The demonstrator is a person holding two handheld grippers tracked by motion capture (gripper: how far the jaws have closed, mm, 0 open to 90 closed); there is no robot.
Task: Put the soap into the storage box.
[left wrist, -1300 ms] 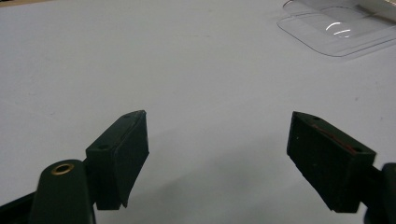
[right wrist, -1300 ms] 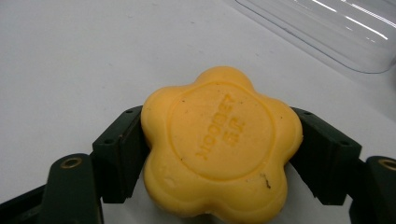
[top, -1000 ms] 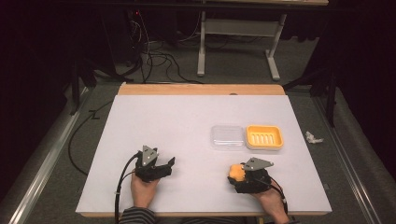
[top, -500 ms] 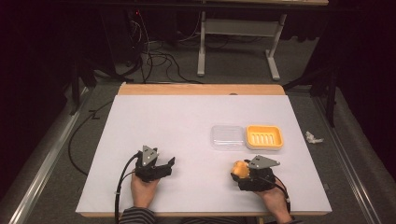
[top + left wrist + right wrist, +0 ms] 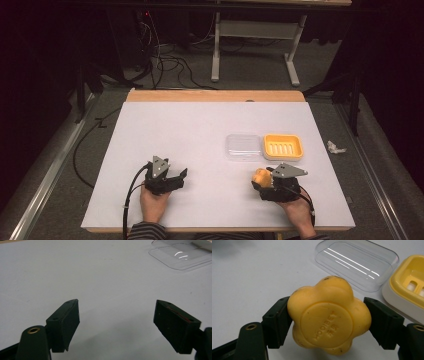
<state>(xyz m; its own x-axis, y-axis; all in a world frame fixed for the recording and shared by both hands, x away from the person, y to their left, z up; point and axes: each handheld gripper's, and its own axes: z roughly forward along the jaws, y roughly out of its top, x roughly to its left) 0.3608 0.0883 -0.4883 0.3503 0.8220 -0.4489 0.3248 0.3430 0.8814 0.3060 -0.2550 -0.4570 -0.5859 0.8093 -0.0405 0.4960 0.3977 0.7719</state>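
Note:
A yellow flower-shaped soap (image 5: 329,315) sits between the jaws of my right gripper (image 5: 328,322), which is shut on it; from above the soap (image 5: 260,176) shows at the front right of the white table. Just beyond it lie a clear plastic lid (image 5: 357,263) (image 5: 243,146) and a yellow soap dish (image 5: 409,290) (image 5: 283,146) side by side. My left gripper (image 5: 176,176) rests at the front left, its jaws wide open over bare table (image 5: 112,290) with nothing between them (image 5: 116,322).
The white table top (image 5: 190,135) has a wooden strip (image 5: 215,95) along its far edge. A crumpled white scrap (image 5: 335,147) lies on the floor to the right. Cables (image 5: 165,60) and a table frame (image 5: 255,45) stand on the floor beyond.
The right gripper with the soap has shifted very slightly. The left gripper has stayed where it was.

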